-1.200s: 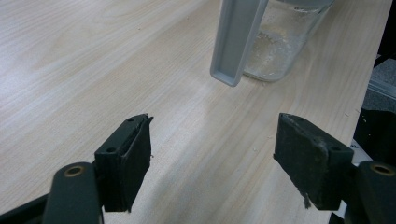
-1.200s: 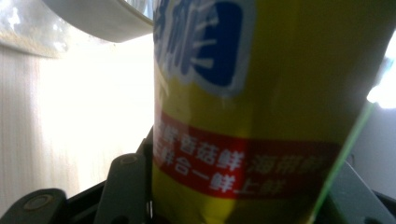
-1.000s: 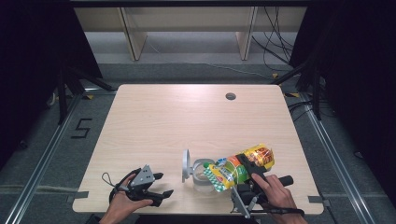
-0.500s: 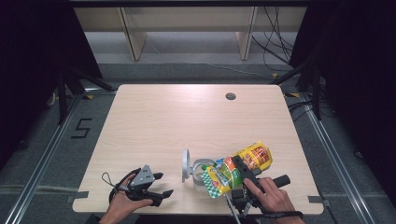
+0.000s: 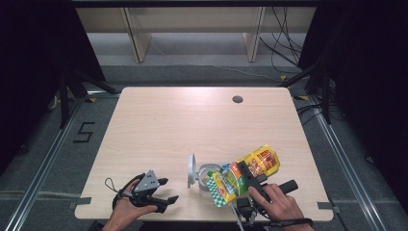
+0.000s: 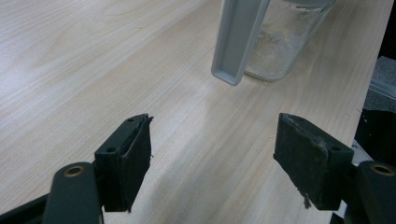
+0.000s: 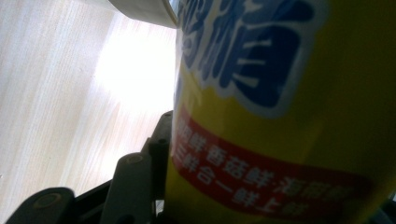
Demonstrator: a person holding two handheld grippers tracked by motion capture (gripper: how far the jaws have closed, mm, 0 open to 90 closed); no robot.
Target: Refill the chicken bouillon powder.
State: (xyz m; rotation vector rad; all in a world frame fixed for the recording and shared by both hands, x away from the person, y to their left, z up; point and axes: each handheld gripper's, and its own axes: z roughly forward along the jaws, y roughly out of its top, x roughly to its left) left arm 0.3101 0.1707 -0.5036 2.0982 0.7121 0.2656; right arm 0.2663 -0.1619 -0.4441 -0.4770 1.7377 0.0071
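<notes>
Two open pads (image 6: 123,163), gritty jar (image 6: 280,42) ahead

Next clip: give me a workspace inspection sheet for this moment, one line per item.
Surface: light wooden table with a round hole near the far right; fine crumbs near the jar.
Job's things: yellow bag, tilted with its mouth toward the jar; clear jar upright, its grey lid flipped open, pale powder inside.
Clutter: nothing seen.
Grippers: right gripper shut on the bag; left gripper open, resting near the front edge, nothing between its fingers.
Cables: black cables on the floor behind the table.
Surroundings: wooden shelf legs beyond, dark curtains at both sides, a "5" marked on the floor.
</notes>
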